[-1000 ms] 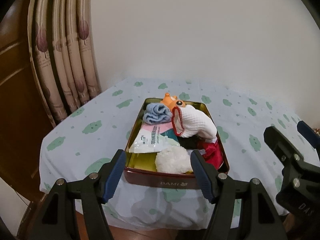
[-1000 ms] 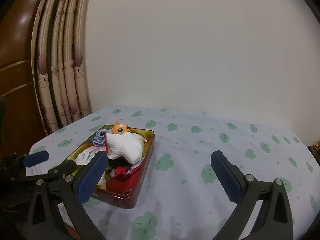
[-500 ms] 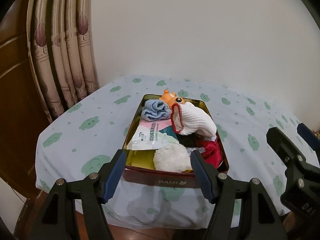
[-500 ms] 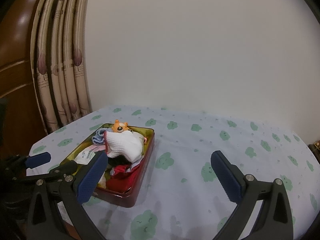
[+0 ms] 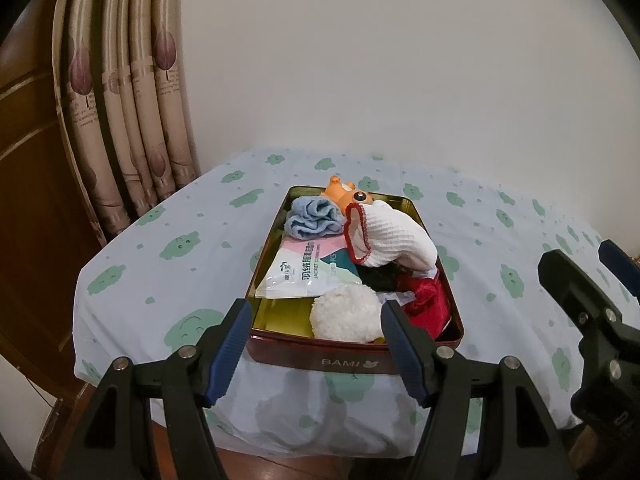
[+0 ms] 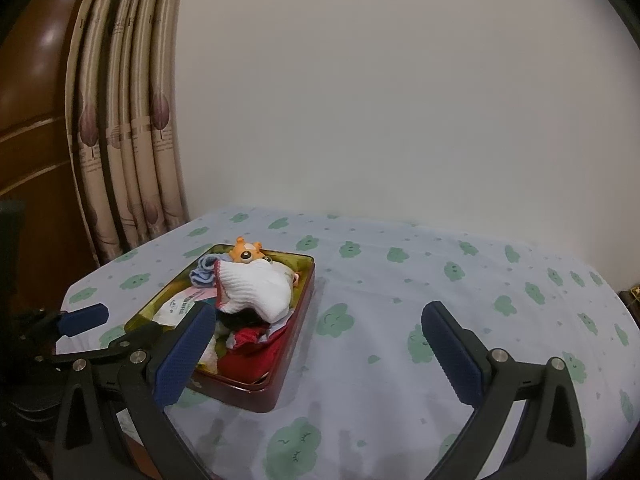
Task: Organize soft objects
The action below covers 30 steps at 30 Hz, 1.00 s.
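A dark red tin (image 5: 352, 360) (image 6: 298, 324) stands on the table and holds a white fluffy ball (image 5: 346, 318), a white sock with red trim (image 5: 394, 236) (image 6: 252, 290), a rolled blue cloth (image 5: 314, 218), an orange toy (image 5: 346, 194) (image 6: 248, 252), a wipes packet (image 5: 306, 274) and red fabric (image 5: 426, 304) (image 6: 250, 354). My left gripper (image 5: 316, 350) is open and empty, just before the tin's near wall. My right gripper (image 6: 320, 356) is open and empty, to the right of the tin.
The table wears a white cloth with green cloud prints (image 6: 440, 300). Patterned curtains (image 5: 132, 120) and dark wood panelling (image 5: 28, 160) stand at the left. A plain wall is behind. The table's near edge (image 5: 320, 436) drops off below the tin.
Both grippers have drawn back and risen slightly, so the tin sits a little lower and farther in both views. Both stay open.
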Each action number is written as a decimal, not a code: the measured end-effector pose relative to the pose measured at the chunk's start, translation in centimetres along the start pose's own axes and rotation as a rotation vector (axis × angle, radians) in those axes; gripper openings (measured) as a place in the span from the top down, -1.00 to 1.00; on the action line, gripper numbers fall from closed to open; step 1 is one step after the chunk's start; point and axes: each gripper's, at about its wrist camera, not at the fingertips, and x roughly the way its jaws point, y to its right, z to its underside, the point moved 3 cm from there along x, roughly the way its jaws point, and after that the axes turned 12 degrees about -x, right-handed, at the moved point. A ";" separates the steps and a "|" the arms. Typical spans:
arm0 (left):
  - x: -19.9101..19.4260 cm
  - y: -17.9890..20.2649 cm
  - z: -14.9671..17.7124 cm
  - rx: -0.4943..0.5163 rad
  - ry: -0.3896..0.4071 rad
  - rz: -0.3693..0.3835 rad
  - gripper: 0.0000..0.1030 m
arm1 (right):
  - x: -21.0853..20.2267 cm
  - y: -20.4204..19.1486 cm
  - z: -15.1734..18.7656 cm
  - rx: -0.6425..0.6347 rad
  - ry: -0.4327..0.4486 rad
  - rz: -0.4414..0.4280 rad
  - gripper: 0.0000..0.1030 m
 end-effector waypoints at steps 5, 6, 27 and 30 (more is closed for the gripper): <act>0.0 0.0 0.0 0.002 -0.001 -0.001 -0.33 | 0.0 -0.1 0.0 -0.005 -0.001 0.000 -0.99; 0.1 -0.1 0.0 0.004 -0.002 -0.002 -0.33 | 0.0 -0.2 0.0 -0.008 -0.002 0.003 -0.99; -0.2 0.4 0.2 0.034 0.023 -0.012 -0.33 | -0.2 -0.1 0.2 0.002 -0.006 0.014 -0.99; -0.2 0.4 0.1 0.035 0.022 -0.012 -0.33 | -0.2 0.0 0.2 0.003 -0.007 0.012 -0.99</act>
